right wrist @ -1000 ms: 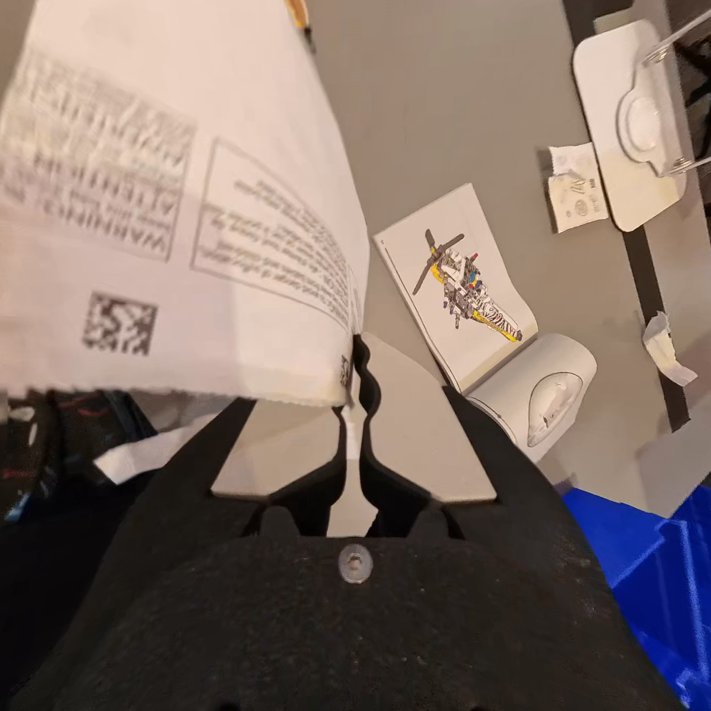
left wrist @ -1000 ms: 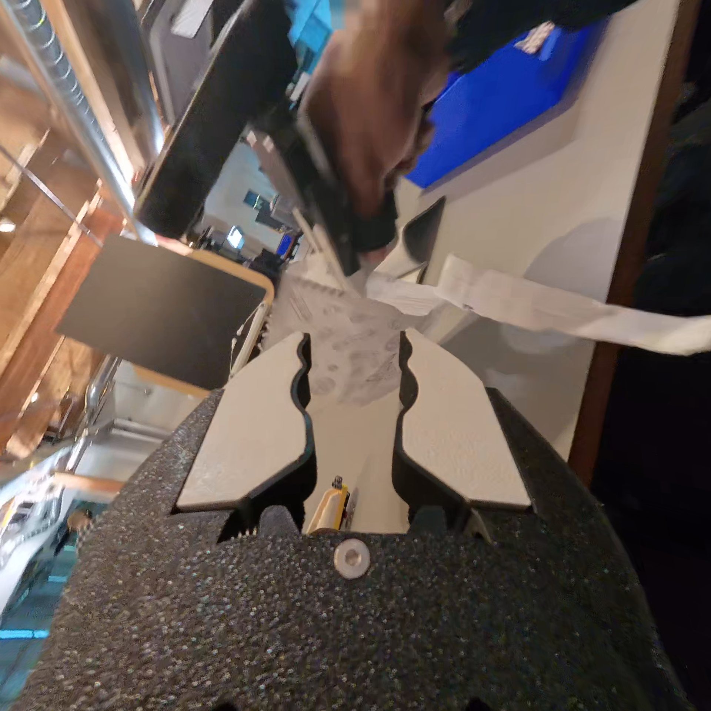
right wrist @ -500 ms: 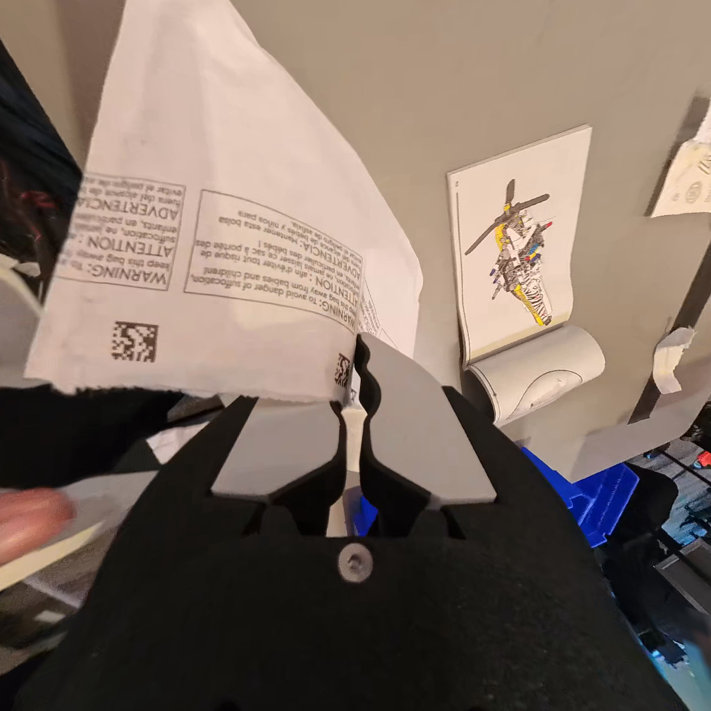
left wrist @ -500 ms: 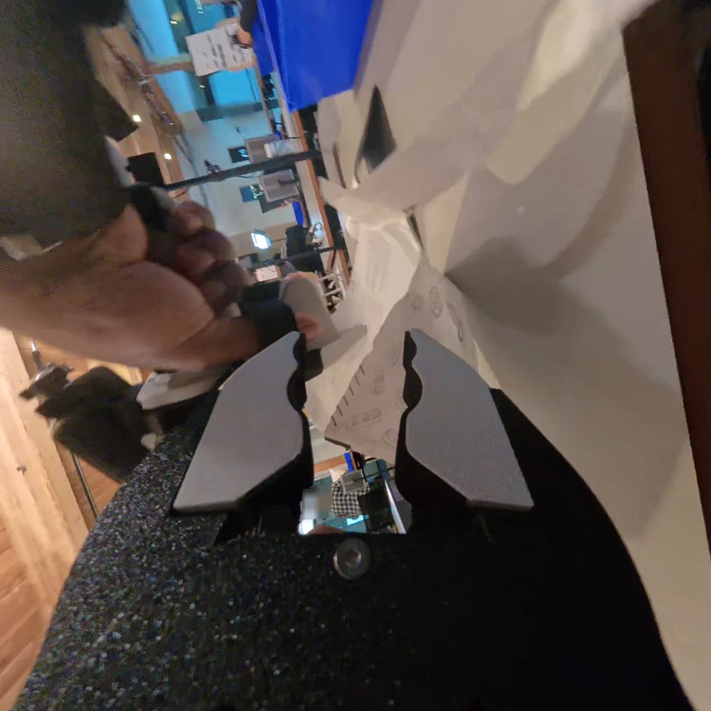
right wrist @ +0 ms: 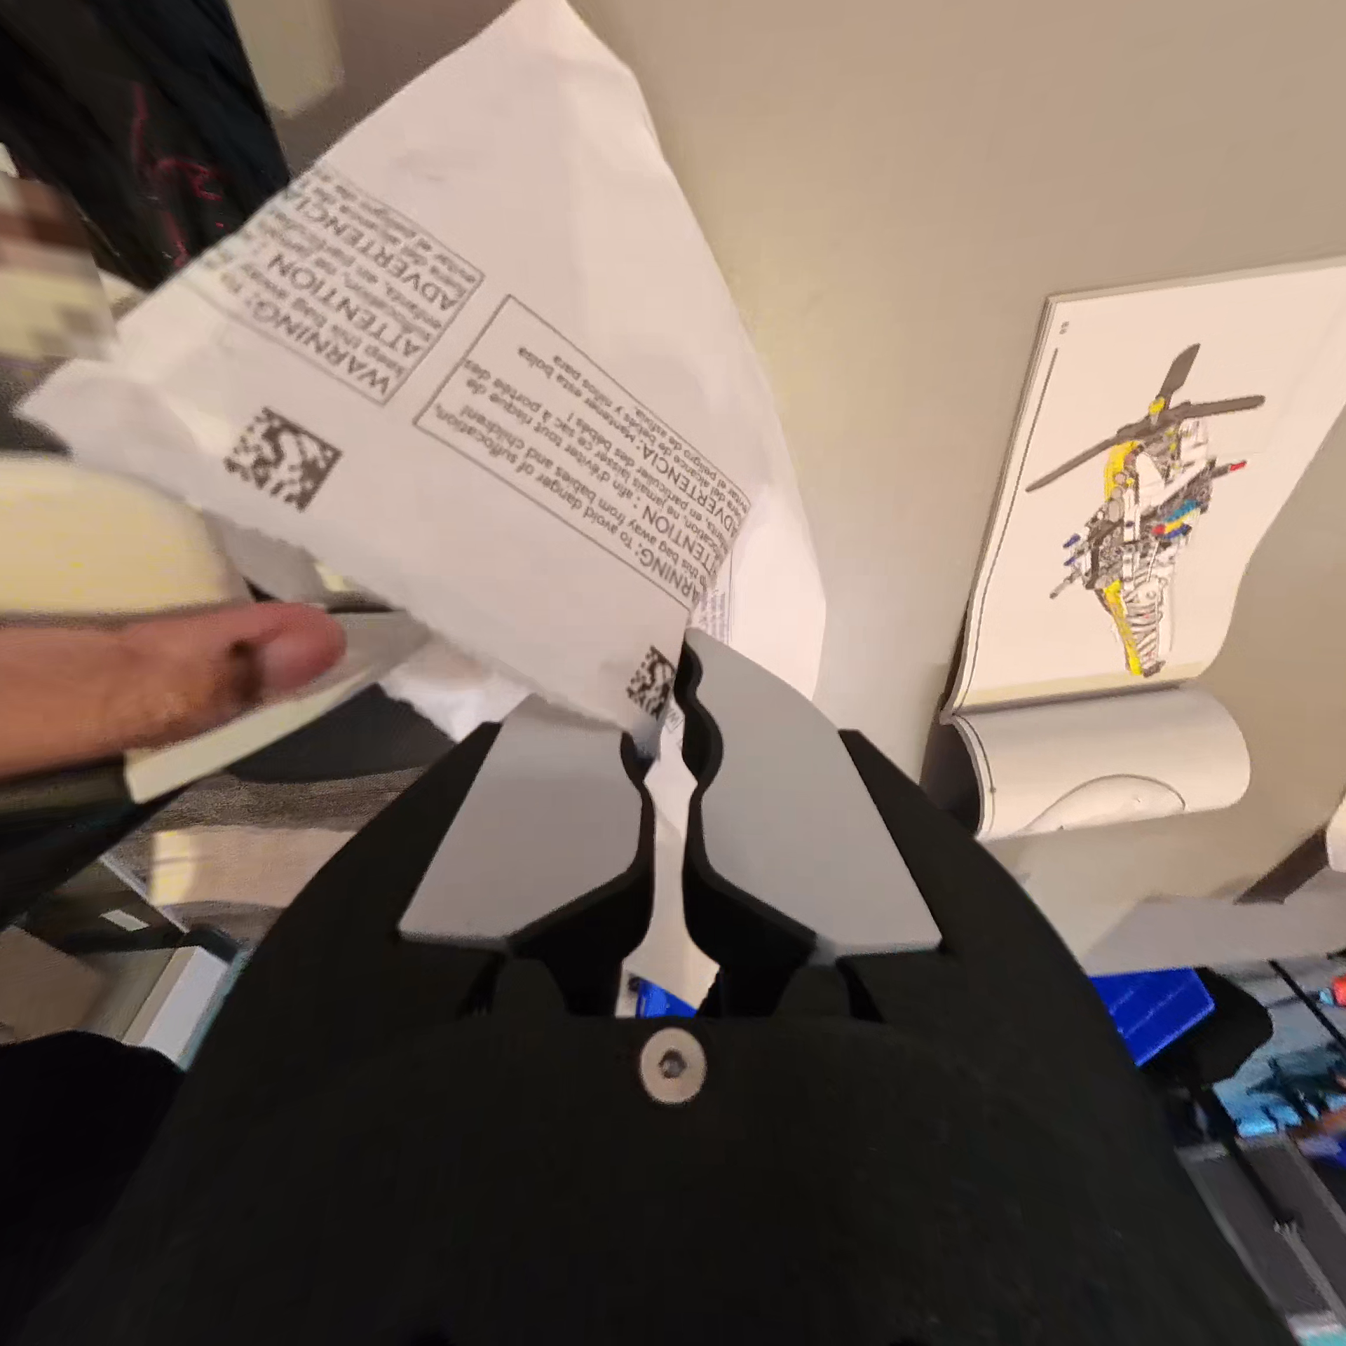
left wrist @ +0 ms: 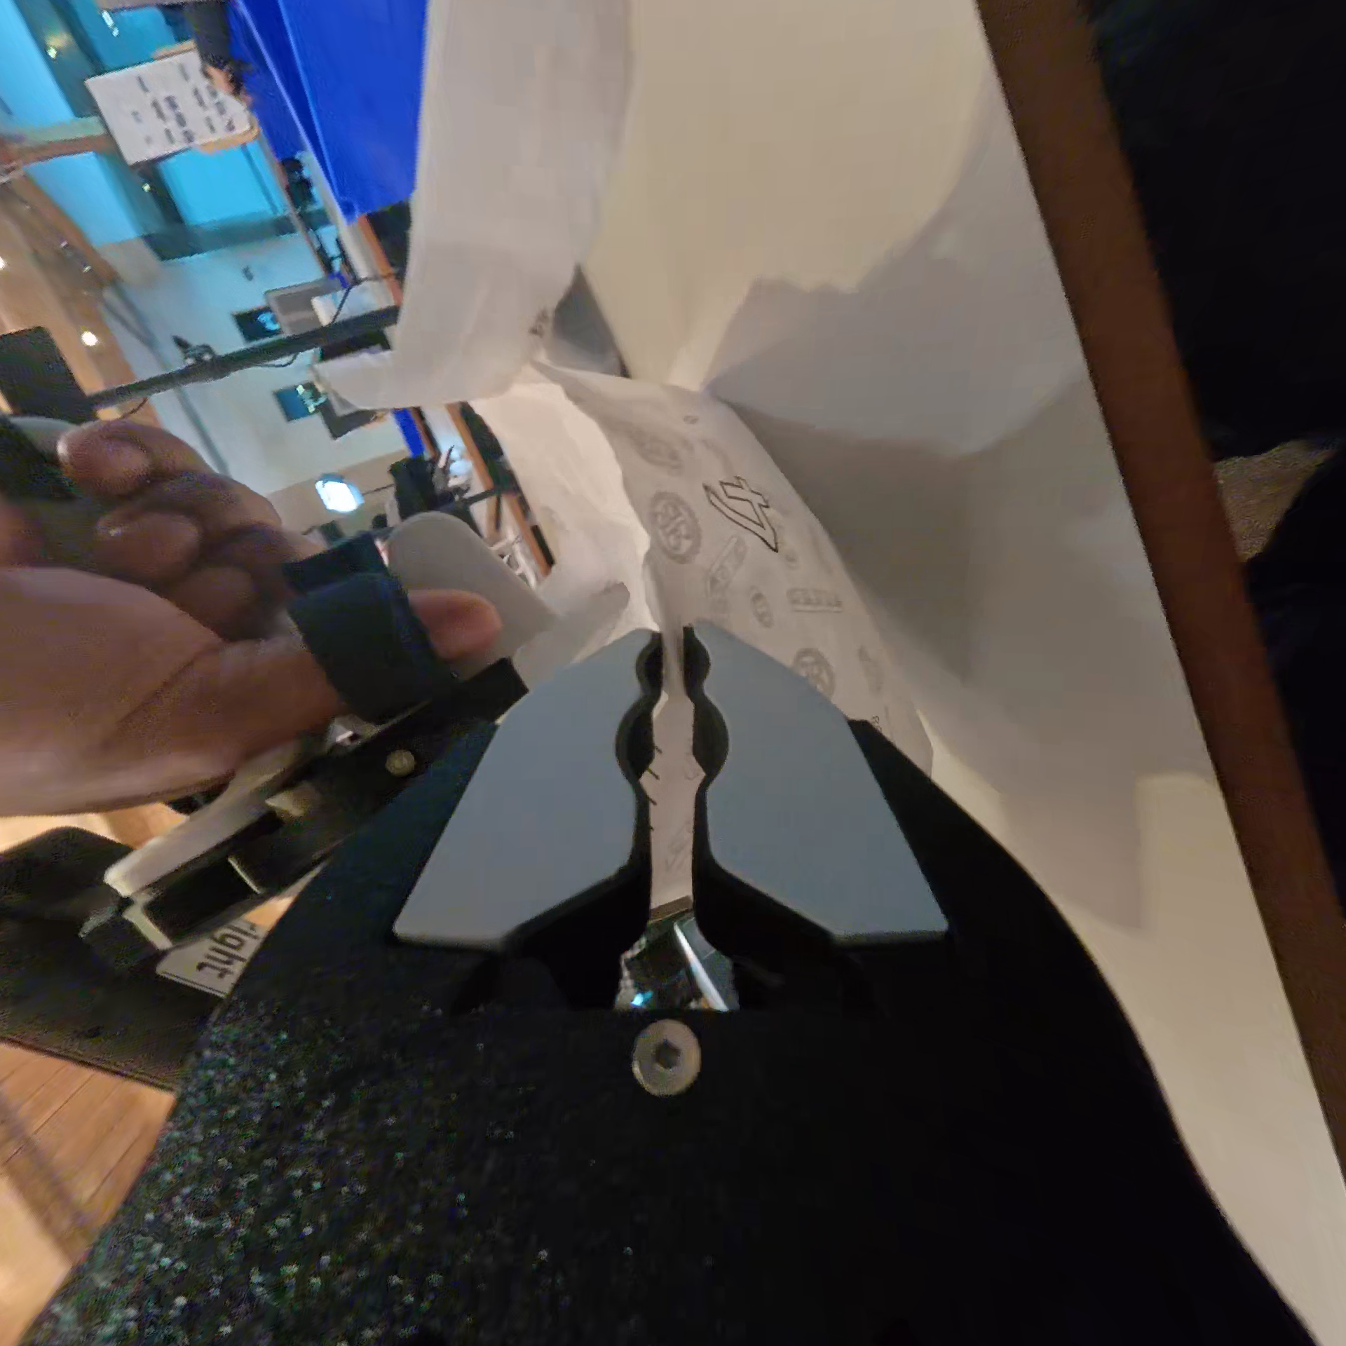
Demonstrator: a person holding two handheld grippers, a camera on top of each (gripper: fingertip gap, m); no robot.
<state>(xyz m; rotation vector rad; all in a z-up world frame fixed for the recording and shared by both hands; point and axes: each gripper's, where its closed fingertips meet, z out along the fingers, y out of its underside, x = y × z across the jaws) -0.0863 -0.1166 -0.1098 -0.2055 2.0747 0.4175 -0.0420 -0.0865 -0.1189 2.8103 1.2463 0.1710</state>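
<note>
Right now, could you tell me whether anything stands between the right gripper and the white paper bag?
Nothing visible does. The right gripper is closed on a corner of the white paper bag, so no gap is left to block. The left gripper pinches what looks like the same bag elsewhere.

The paper bag (right wrist: 466, 408) was white, printed with boxed warning text and small square codes on one face and pale round emblems on the other (left wrist: 736, 524). It hung in the air above the table (right wrist: 947, 146), creased and slanted, its ragged edge lowest. The right gripper (right wrist: 674, 655) pinched one corner; the left gripper (left wrist: 676, 641) clamped a fold of it.
</note>
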